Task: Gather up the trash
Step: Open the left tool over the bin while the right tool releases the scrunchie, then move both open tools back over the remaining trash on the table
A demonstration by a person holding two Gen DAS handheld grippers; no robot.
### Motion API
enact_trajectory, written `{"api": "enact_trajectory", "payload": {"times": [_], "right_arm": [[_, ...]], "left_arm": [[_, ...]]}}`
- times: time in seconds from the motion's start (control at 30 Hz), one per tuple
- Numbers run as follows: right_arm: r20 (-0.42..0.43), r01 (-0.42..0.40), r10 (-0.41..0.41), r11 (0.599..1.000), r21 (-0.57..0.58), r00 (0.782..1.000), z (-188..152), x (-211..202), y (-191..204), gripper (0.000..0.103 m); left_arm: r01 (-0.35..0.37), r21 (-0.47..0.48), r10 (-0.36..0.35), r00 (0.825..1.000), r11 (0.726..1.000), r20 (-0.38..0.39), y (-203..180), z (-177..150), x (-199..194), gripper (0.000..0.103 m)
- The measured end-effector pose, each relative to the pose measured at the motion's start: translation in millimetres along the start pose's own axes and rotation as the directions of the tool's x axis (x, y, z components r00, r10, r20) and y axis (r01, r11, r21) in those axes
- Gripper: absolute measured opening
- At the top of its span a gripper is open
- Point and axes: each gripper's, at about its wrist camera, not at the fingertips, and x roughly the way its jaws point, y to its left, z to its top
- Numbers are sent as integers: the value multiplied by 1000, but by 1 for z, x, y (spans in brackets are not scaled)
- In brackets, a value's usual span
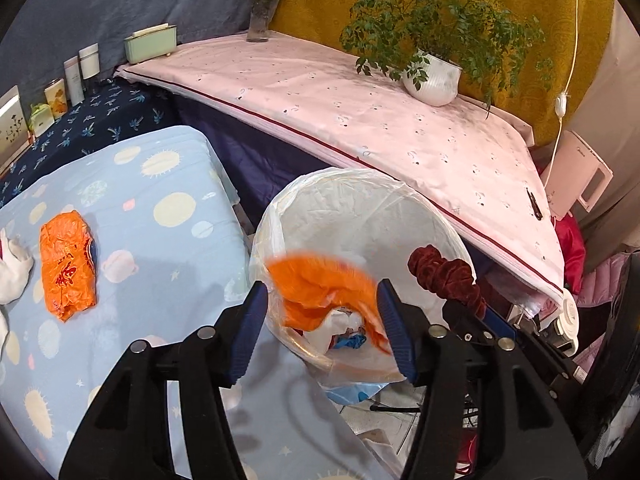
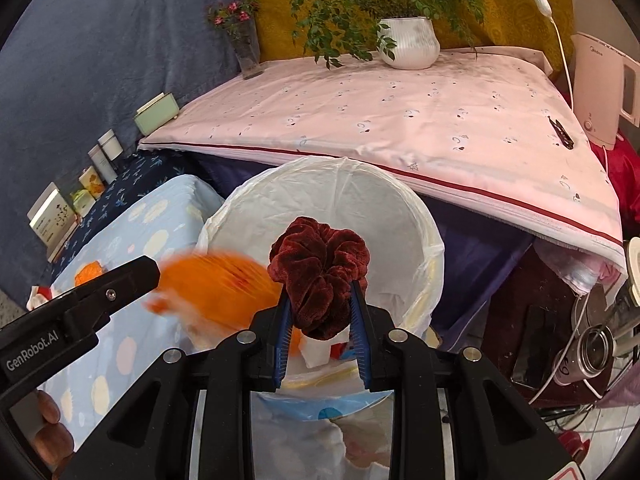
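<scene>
1. Bin (image 1: pixel 360 216), lined with a clear bag, stands between the blue spotted table (image 1: pixel 160 248) and the pink-covered table (image 1: pixel 360 120); we see white and blue scraps at its bottom.
2. We note the left gripper (image 1: pixel 322 328) over the bin's near rim with jaws spread apart. No earlier view is at hand to compare.
3. An orange wrapper (image 1: pixel 320 284), blurred, sits between the left pads (image 1: pixel 248 320) above the bin mouth. We see gaps on both sides, so the pads do not press it; whether it touches either pad we cannot tell.
4. In the right wrist view the same wrapper (image 2: pixel 224 284) shows as an orange smear just beside the left gripper's black finger (image 2: pixel 120 280), over the bin's (image 2: pixel 400 216) left edge.
5. We find the right gripper (image 2: pixel 322 320) clamped on a dark red scrunchie (image 2: pixel 320 276); the blue pads (image 2: pixel 358 320) pinch its lower half and the rest bulges above them, over the bin's opening.
6. From the left wrist view the scrunchie (image 1: pixel 444 276) hangs over the bin's right rim.
7. A second orange wrapper (image 1: pixel 68 264) lies flat on the blue table, well apart from the bin; something white (image 1: pixel 14 276) lies just to its left.
8. On the pink table we log a potted plant (image 1: pixel 432 76), a glass vase (image 1: pixel 262 12) and a black clip (image 1: pixel 534 204).
</scene>
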Motion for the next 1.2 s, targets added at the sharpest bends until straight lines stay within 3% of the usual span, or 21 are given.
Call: {"api": "enact_trajectory", "payload": {"times": [0.37, 0.67, 1.2], "right_arm": [[-2, -11, 11, 1000, -10, 1000, 2, 9, 7, 31], [15, -13, 13, 1000, -25, 1000, 1, 4, 20, 45], [27, -62, 65, 992, -110, 998, -8, -21, 75, 53]], "left_arm": [[-51, -19, 51, 999, 999, -13, 17, -9, 4, 60], [-86, -76, 85, 996, 993, -11, 40, -18, -3, 67], [-140, -152, 145, 989, 978, 21, 87, -35, -41, 67]]}}
